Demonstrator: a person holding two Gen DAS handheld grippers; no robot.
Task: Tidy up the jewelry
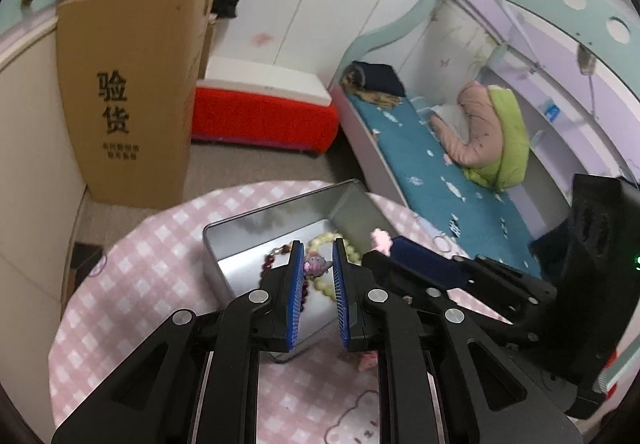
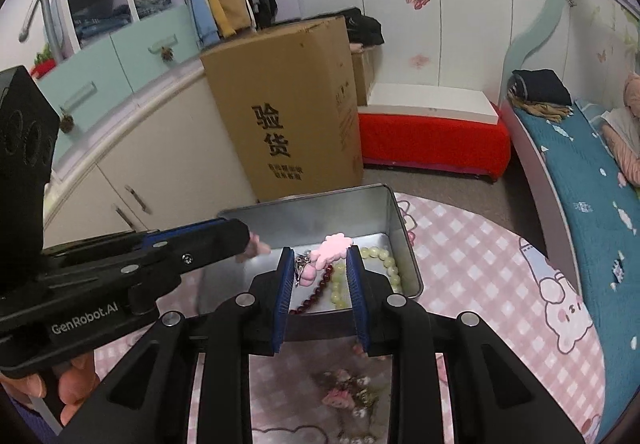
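Note:
An open silver tin [image 1: 280, 222] [image 2: 320, 210] stands on the pink checked table. Inside it lie a pale green bead bracelet [image 2: 386, 258] [image 1: 352, 244] and a dark red bead string [image 2: 316, 294] [image 1: 267, 262]. Over the tin, my left gripper [image 1: 318, 249] is shut on a small purple-pink charm [image 1: 316, 265]. Its tip [image 2: 250, 240] reaches in from the left in the right wrist view. My right gripper [image 2: 318, 254] [image 1: 380, 251] is shut on a pink cloud-shaped hair clip [image 2: 332, 244] [image 1: 381, 239] with a metal clasp, also over the tin.
A pink flowered piece with pearls [image 2: 348, 394] lies on the tablecloth [image 2: 480, 276] under my right gripper. Behind the table stand a cardboard box [image 2: 280, 104], a red bench [image 2: 432, 136], cabinets on the left and a bed [image 1: 432, 172] on the right. A hand [image 2: 74, 390] holds the left gripper.

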